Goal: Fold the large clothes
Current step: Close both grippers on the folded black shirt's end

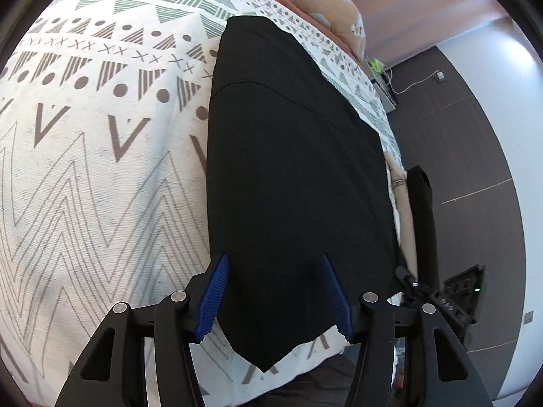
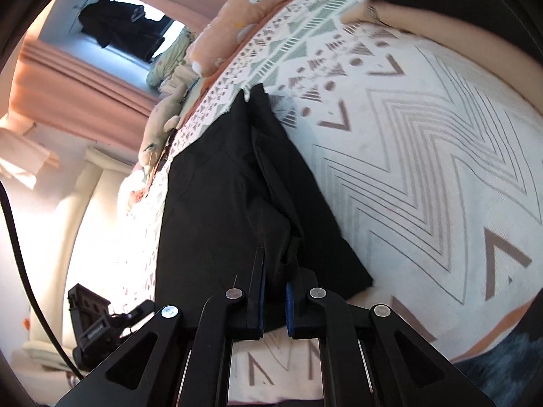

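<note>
A large black garment [image 1: 292,176] lies flat on a patterned white bedspread [image 1: 85,176], with a pointed corner near the front edge. My left gripper [image 1: 275,264] is open, its blue-padded fingers [image 1: 213,295] spread on either side of the garment's near end. In the right wrist view the same black garment [image 2: 220,203] lies with a folded ridge along its middle. My right gripper [image 2: 275,291] is shut on a bunched fold of the garment's near edge.
Peach pillows [image 1: 325,3] and soft toys [image 2: 159,132] line the far bed edge. A dark wall [image 1: 468,129] with a cable is right of the bed. A black device [image 2: 91,329] sits at the lower left. Pink curtains [image 2: 68,84] hang beyond.
</note>
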`<act>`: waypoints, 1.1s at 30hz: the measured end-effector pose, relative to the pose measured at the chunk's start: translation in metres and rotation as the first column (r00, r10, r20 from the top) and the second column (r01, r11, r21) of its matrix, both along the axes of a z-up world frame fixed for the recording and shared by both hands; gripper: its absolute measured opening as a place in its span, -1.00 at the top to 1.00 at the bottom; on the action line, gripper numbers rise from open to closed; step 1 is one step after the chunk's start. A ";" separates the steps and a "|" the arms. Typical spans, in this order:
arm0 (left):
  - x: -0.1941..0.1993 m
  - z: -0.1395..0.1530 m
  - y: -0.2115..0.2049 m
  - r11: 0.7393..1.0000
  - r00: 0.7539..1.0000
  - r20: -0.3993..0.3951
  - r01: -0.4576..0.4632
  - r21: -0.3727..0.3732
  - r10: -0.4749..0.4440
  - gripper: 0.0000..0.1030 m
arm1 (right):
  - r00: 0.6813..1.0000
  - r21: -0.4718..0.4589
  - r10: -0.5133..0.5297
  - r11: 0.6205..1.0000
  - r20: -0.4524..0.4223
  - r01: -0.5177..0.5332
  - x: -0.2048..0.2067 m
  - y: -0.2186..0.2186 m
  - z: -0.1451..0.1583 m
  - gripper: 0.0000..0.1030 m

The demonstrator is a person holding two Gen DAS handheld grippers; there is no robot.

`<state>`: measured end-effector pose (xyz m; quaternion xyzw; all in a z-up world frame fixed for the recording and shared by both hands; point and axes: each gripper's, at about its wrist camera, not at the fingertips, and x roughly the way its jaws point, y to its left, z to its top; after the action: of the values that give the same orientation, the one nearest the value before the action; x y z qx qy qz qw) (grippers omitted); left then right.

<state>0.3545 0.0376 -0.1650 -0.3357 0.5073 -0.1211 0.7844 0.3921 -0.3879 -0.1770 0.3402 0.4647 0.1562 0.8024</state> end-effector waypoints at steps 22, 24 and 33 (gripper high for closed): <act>0.018 -0.005 -0.015 0.997 1.000 -0.014 0.020 0.080 -0.019 -0.08 | 1.000 -0.066 0.009 0.998 -0.021 -0.011 0.000 -0.015 -0.011 0.41; 0.024 -0.009 -0.010 0.997 1.000 -0.023 0.004 0.074 -0.002 -0.09 | 1.000 -0.101 0.022 0.995 -0.004 -0.022 0.008 -0.018 -0.001 0.05; 0.063 -0.015 -0.008 0.994 1.000 -0.021 -0.012 0.111 0.015 -0.09 | 0.990 -0.113 0.140 0.983 -0.035 -0.143 0.070 -0.018 0.003 -0.24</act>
<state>0.4173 0.0296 -0.1800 -0.2962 0.5195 -0.0837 0.7971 0.4625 -0.4056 -0.1741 0.2617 0.5067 0.1813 0.8012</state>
